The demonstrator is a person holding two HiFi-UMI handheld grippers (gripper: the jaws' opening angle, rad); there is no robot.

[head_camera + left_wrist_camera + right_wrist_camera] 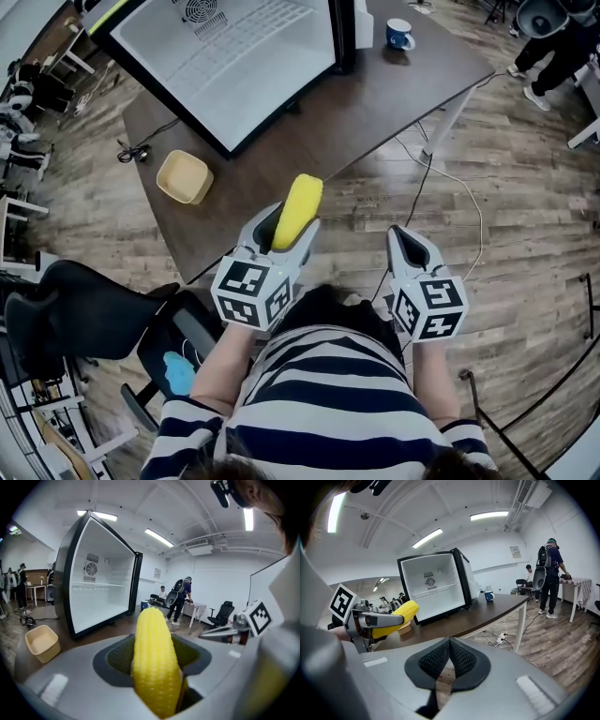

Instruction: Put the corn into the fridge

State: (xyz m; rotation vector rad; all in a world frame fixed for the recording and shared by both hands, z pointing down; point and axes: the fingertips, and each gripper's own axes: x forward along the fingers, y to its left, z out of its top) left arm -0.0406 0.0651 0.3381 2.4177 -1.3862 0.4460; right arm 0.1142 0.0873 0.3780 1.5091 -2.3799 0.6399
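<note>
A yellow corn cob [298, 211] sticks forward out of my left gripper [287, 236], which is shut on it just in front of the table's near edge. In the left gripper view the corn [154, 663] fills the centre between the jaws. The small fridge [225, 56] stands on the brown table [309, 131] with its door open and its white inside bare; the fridge [96, 597] shows ahead to the left, and the fridge [436, 585] is also in the right gripper view. My right gripper [403, 242] is shut with nothing in it, held off the table's edge over the floor; its pads [440, 660] meet.
A yellow bowl [184, 177] sits near the table's left front corner. A blue mug [399, 35] stands right of the fridge. Cables and a power strip [412, 150] lie on the wood floor under the table. A black chair [84, 309] is at my left. People stand in the background.
</note>
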